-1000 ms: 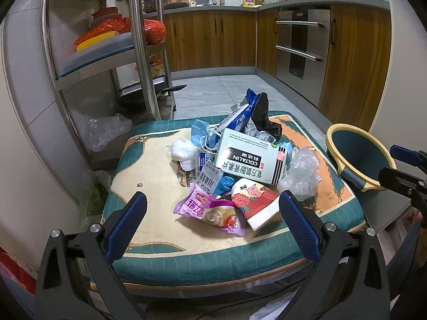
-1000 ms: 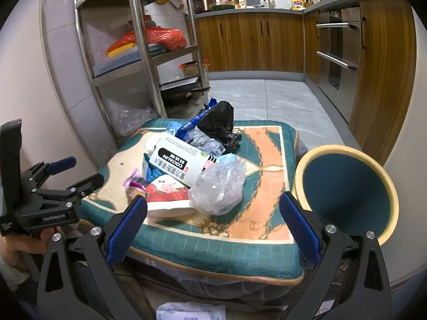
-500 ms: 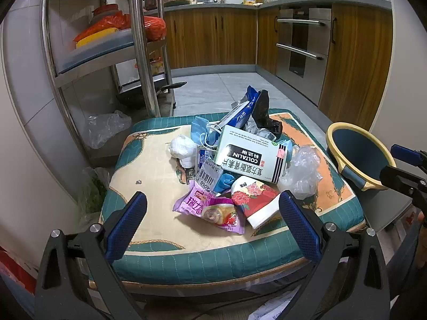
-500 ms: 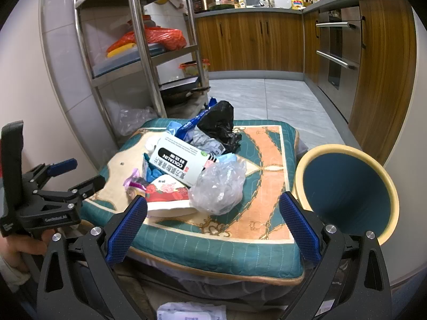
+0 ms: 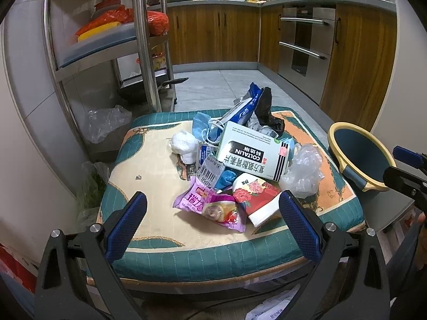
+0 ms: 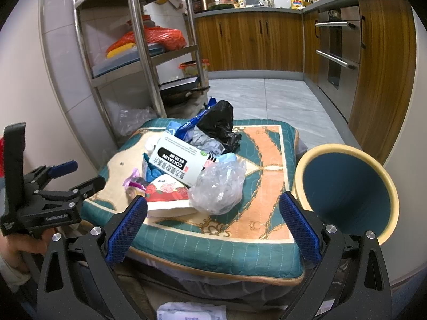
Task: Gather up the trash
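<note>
A heap of trash lies on a green and cream cushion [image 5: 149,160]: a white COLTALIN box [image 5: 252,157], a pink snack wrapper [image 5: 210,205], a red flowered tissue pack [image 5: 256,197], a clear crumpled bag [image 5: 304,170], a black bag [image 5: 267,112] and a white wad [image 5: 182,144]. My left gripper [image 5: 213,221] hangs open at the cushion's near edge, just short of the pink wrapper. My right gripper [image 6: 213,224] is open too, in front of the clear bag [image 6: 218,184] and the box [image 6: 178,160]. A blue bin with a cream rim [image 6: 344,189] stands right of the cushion.
A steel shelf rack [image 5: 144,50] with red bags stands behind the cushion on the left. Wooden cabinets [image 5: 213,32] and an oven line the far wall, with grey tiled floor [image 5: 221,85] between. A white packet [image 6: 192,312] lies on the floor below.
Both grippers stay open and nearly still. The left wrist view has tilted slightly, and the trash pile has not moved.
</note>
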Demonstrator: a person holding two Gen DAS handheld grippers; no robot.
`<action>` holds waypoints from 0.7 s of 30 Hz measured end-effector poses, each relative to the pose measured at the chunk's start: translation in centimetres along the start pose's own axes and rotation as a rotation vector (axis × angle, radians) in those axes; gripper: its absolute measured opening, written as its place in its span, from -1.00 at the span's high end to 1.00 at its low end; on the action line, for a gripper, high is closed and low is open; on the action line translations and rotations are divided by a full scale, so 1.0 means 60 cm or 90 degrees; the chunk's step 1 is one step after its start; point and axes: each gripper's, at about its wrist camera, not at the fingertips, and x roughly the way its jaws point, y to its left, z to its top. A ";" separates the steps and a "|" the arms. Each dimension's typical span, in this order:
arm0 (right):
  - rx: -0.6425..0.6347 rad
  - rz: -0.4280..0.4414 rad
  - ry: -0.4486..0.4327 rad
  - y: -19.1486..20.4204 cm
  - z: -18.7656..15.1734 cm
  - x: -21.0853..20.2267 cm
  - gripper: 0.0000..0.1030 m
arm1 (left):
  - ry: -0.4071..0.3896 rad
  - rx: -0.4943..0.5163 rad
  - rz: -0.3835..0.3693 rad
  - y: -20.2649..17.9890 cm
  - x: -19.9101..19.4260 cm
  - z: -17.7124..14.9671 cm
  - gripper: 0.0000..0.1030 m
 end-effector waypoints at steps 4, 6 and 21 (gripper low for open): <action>0.002 0.000 0.004 0.000 0.001 -0.001 -0.91 | 0.022 -0.021 -0.006 0.009 0.010 -0.001 -0.89; 0.006 0.005 0.008 0.000 0.001 0.001 -0.91 | 0.039 -0.036 -0.007 0.016 0.019 -0.002 -0.89; 0.074 0.046 0.088 -0.019 0.008 0.079 -0.80 | 0.198 -0.212 -0.076 0.084 0.157 -0.009 -0.48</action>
